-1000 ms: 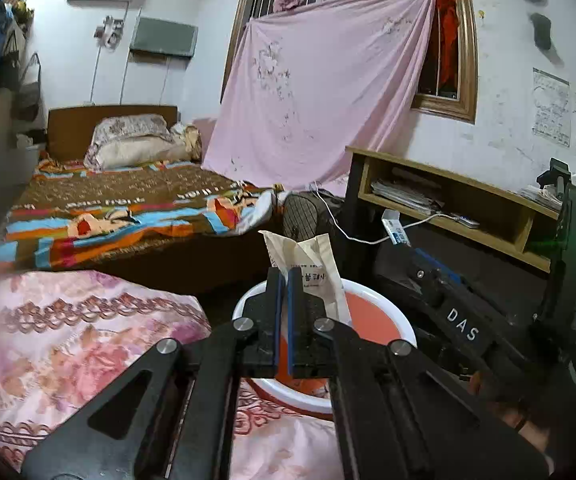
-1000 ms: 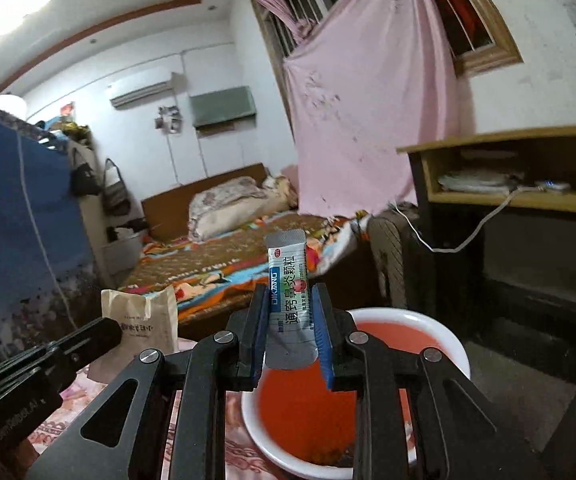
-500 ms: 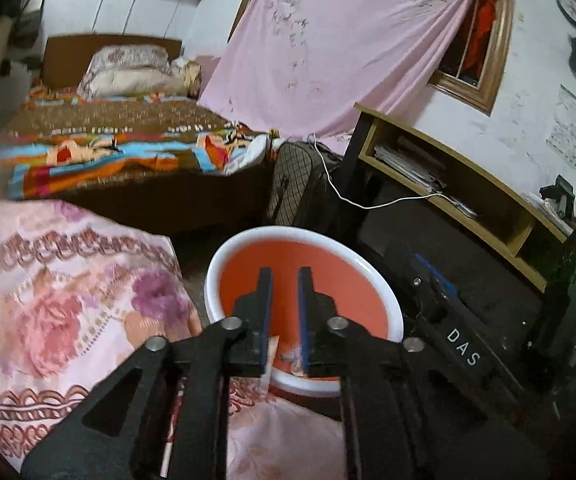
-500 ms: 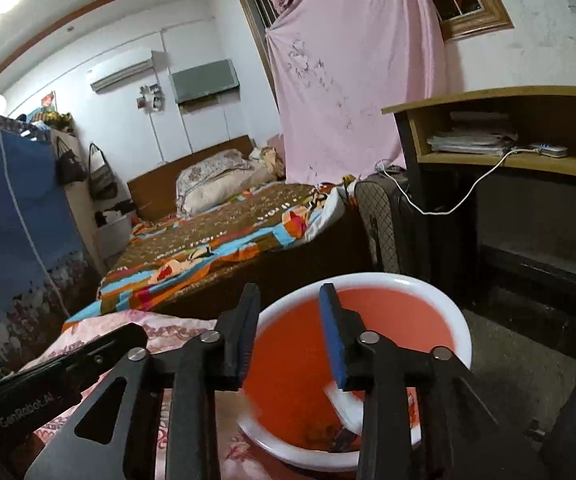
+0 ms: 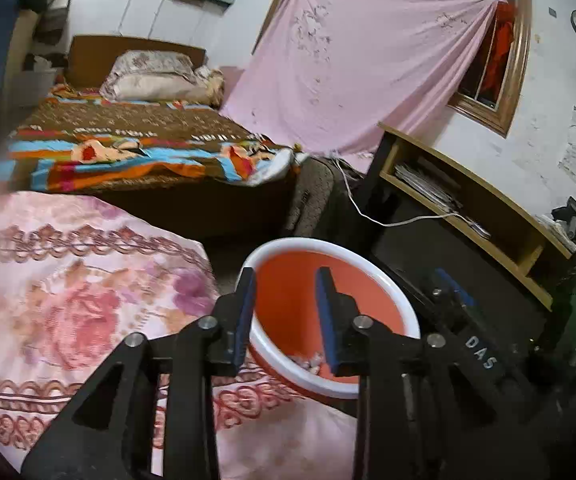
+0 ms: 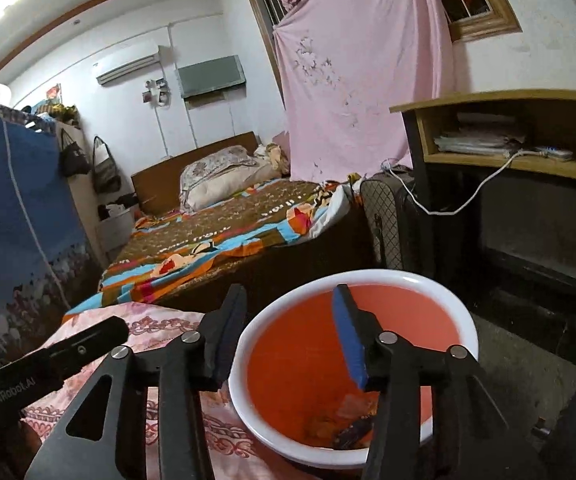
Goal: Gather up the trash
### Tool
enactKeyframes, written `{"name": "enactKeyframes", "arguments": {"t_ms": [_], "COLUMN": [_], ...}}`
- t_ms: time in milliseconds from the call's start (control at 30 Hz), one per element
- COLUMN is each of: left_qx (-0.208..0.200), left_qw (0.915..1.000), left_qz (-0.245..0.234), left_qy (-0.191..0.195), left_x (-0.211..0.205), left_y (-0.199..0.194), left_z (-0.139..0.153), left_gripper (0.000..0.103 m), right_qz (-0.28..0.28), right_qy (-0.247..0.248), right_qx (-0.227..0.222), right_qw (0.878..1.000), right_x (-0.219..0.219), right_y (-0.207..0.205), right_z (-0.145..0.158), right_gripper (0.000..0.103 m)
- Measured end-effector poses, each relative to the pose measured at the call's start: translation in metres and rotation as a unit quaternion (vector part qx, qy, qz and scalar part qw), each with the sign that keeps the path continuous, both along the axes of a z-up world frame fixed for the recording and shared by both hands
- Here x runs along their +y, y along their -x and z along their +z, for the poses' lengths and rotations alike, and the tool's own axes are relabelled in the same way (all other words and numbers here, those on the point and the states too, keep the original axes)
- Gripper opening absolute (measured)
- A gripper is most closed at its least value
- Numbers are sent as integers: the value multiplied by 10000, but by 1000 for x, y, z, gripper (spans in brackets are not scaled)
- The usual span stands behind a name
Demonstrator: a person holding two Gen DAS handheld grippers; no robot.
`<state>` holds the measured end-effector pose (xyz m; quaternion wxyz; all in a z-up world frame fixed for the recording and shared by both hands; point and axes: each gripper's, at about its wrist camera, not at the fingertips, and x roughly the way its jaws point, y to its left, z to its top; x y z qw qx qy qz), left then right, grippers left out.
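Both wrist views above (shared) basin (image 5: 329, 390)

A pink floral cloth (image 5: 88, 300) covered the near surface, which could have been a bed or a table; which one could not be told. A red basin with a white rim (image 5: 371, 280) stood at that surface's edge, its near rim over the cloth, though what carried it was hidden. Small scraps of trash (image 6: 339, 426) lay on the basin's bottom. Beyond stood a bed (image 5: 136, 148) under a brown blanket with orange and blue stripes, with pillows (image 5: 152, 80) at its headboard. A wooden shelf unit (image 6: 507, 160) to the right held stacked papers (image 6: 479, 140) and a white cable (image 6: 467, 200) trailing off its edge.
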<state>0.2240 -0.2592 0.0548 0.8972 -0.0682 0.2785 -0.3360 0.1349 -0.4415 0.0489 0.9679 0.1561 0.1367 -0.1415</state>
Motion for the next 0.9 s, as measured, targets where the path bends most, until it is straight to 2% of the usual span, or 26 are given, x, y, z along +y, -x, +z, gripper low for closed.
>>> {"name": "enactKeyframes", "arguments": {"t_ms": [167,300,433,533,567,633,667,900], "left_qx": [-335,-553,-801,-846,-848,-944,-1025,-1209], "left_qw": [9986,9959,9908,9888,9879,9847,9825,9736], "left_qz": [401,711,1069,1204,1269,1430,1528,1904], "left_qy": [-31,-99,-198,-251,-283,-305,-297,-365], "left_x": [27,56,89,111,119,132,140,176], "left_y": [15,31,57,73,79,91,100,134], "left_z": [6,10,11,7,5,3,1,-11], "left_gripper": [35,50,72,78,85,92,91,92], "right_qz": [9,120,341,536,591,678,721,954], "right_qy": [203,346,485,539,581,658,675,915], "right_qx": [-228,-374,-408,-418,-415,-426,-445,-569], "right_qw": [9995,9986,9974,9962,9957,9946,9941,9896], "right_x": [13,29,54,74,80,93,98,137], "right_y": [11,26,46,60,65,74,78,113], "right_z": [10,15,12,8,7,4,3,-9], "right_gripper": [49,72,77,84,85,99,103,103]}}
